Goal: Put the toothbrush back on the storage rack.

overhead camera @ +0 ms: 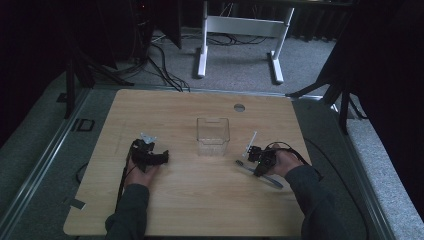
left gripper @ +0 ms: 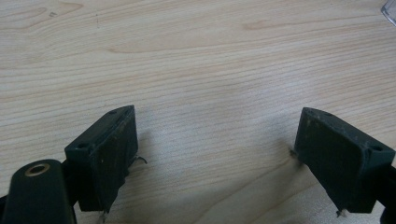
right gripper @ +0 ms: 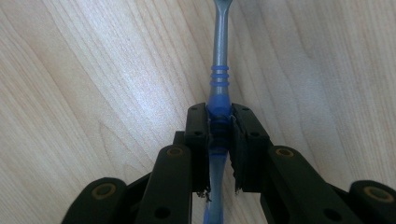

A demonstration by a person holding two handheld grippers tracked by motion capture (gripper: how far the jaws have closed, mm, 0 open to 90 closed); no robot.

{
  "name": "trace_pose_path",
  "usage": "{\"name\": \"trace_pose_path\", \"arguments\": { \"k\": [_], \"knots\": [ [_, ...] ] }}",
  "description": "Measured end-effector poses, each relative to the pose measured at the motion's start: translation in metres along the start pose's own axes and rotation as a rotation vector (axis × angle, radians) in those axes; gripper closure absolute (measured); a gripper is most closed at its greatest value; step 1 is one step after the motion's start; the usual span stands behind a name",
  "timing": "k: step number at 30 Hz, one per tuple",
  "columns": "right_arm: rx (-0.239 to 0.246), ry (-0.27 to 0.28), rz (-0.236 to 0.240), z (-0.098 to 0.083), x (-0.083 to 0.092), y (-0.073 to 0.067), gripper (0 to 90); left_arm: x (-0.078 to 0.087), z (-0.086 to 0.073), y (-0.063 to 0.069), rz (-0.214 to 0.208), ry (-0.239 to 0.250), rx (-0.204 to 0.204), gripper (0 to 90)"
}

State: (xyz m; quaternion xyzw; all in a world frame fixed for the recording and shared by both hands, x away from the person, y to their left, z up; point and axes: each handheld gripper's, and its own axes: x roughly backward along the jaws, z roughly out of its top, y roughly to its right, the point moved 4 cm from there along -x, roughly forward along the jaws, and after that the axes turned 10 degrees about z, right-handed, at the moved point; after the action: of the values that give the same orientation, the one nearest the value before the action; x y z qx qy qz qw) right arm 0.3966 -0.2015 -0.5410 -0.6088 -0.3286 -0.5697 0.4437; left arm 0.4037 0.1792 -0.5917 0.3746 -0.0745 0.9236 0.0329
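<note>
So the high view is giving the whole layout: a light wooden table, a clear plastic container sitting upright near the middle, and a person's two hands coming in from the bottom edge. The left gripper is resting on the table left of the container, well apart from it. The right gripper is sitting on the other side, and a long thin blue-grey toothbrush is lying flat under it.

What that overhead shot isn't telling you is the grip itself, it's way too small there. The right gripper view is sorting that out: the two black jaws are squeezing the blue toothbrush handle between them, right at a ribbed section, with the handle running straight up the middle of the frame and away from the camera, thinning to a grey neck at the top edge. The head end is getting cut off, so I can't tell which end is the bristles.

From above, its long axis is running diagonally, from near the container side down toward the person's right forearm.

The left gripper view is showing its jaws spread wide over bare wood grain, nothing between them, plus a sliver of the container's corner at top right.
</note>
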Motion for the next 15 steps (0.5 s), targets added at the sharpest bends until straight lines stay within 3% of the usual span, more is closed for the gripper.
{"name": "trace_pose_path", "arguments": {
  "k": [15],
  "knots": [
    [-0.002,0.083,-0.011,0.000,0.019,-0.002,78.0,0.000,0.000,0.000,0.000,-0.001,-0.002,13.7]
  ]
}}
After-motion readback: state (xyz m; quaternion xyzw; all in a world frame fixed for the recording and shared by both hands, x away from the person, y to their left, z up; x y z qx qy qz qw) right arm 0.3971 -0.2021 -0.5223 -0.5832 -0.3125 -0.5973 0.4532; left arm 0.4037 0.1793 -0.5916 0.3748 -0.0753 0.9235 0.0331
